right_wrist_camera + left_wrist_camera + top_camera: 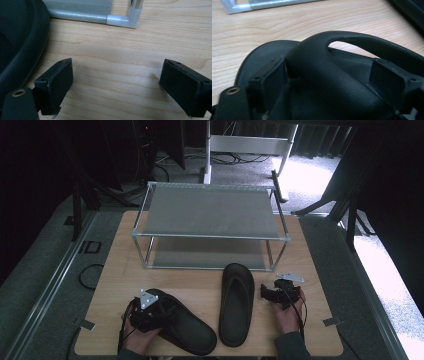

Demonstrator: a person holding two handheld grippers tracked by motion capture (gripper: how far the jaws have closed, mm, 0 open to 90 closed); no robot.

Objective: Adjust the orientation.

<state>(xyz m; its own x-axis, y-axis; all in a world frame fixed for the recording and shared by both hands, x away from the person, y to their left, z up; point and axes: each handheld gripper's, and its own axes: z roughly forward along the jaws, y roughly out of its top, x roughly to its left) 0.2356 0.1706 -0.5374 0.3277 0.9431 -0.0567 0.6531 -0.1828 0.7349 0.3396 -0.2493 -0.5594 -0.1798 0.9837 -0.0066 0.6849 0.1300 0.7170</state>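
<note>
**Two black slippers on the table, left gripper straddling one strap**

The wooden table [310, 270] carries everything. Along its far edge stands a two-tier shoe rack [210, 212] with a metal frame and grey mesh shelves, both shelves bare; its near legs rest on the wood toward the table's middle.

In front of the rack, near the middle of the near edge, the right slipper [236, 305] lies flat, its length running from the near edge toward the rack. The left slipper [192, 330] lies toward the near left corner, angled, with its toe end pointing to the near edge and just beside the right slipper.

The left gripper [150, 312], held in a hand at the near left corner, sits over the far end of the left slipper. In the left gripper view its jaws stand spread on either side of the slipper's thick strap [329, 75], which fills the gap between them; whether they squeeze it I cannot tell.

The right gripper [116, 87] rests low over bare wood beside the right slipper, toward the near right corner, its jaws wide apart and holding nothing.
</note>
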